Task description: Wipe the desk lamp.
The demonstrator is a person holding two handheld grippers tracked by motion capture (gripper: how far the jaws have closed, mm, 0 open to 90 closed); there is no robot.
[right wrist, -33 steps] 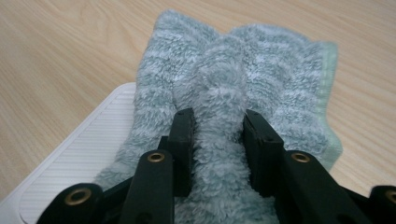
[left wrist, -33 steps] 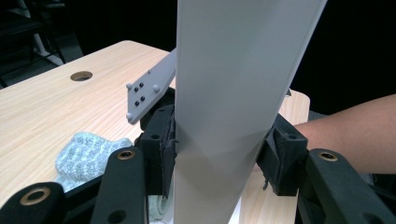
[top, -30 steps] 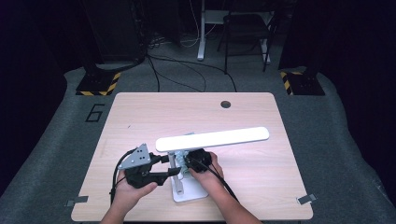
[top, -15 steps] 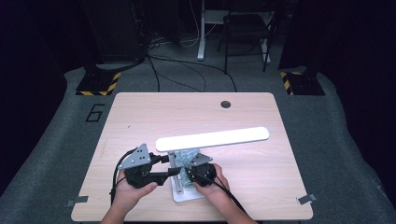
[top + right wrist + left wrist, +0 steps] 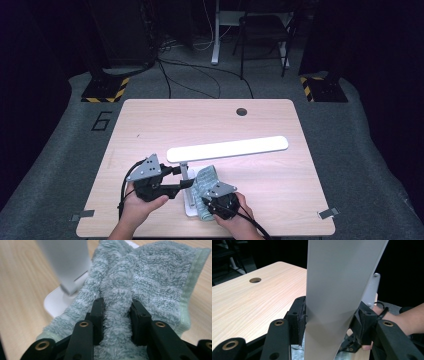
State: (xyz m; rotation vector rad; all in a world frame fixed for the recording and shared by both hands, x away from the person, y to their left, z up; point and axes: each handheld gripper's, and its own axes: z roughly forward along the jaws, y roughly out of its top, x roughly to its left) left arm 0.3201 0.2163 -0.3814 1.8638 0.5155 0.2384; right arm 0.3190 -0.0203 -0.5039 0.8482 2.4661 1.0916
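High view shows a white desk lamp (image 5: 227, 148) standing near the front of the wooden table (image 5: 150, 125), with a pale green towel (image 5: 206, 181) draped over its base just ahead of the right gripper (image 5: 212, 199). Right gripper view shows that claw pinching a raised fold of the towel (image 5: 150, 275) between its two pads, the lamp's stem just beyond and to the left of its jaws. Left gripper view shows the left gripper (image 5: 329, 322) clamped on the lamp (image 5: 342, 277), its pads pressing both edges of the flat white arm.
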